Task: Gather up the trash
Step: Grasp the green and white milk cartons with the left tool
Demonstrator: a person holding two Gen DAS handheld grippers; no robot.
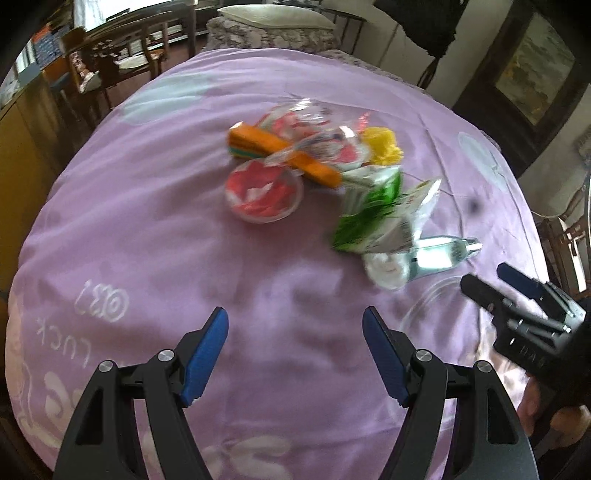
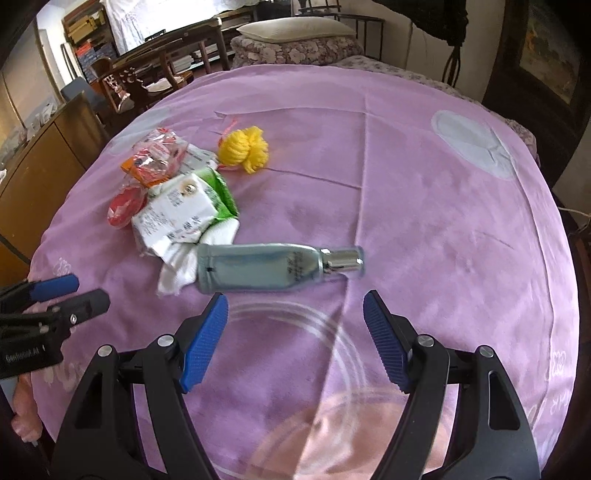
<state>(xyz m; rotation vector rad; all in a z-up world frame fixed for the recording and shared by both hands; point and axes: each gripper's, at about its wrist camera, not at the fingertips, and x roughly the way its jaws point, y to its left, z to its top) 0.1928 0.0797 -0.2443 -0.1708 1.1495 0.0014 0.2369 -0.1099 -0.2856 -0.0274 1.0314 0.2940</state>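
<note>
Both the left gripper (image 1: 295, 325) and right gripper (image 2: 295, 310) gape empty above the purple cloth (image 2: 406, 184); the trash pile (image 1: 314, 173) lies mid-frame, a clear bottle (image 2: 273, 267) beside it.

A lived-in home room: a table under a lilac printed cloth (image 2: 406, 155) stands in the middle, with dark wooden chairs (image 2: 147, 79) beyond its far left edge, a pillow (image 2: 295, 29) on a floral-covered couch (image 2: 295, 51) behind it, and a framed painting (image 1: 532, 77) to its far right
</note>
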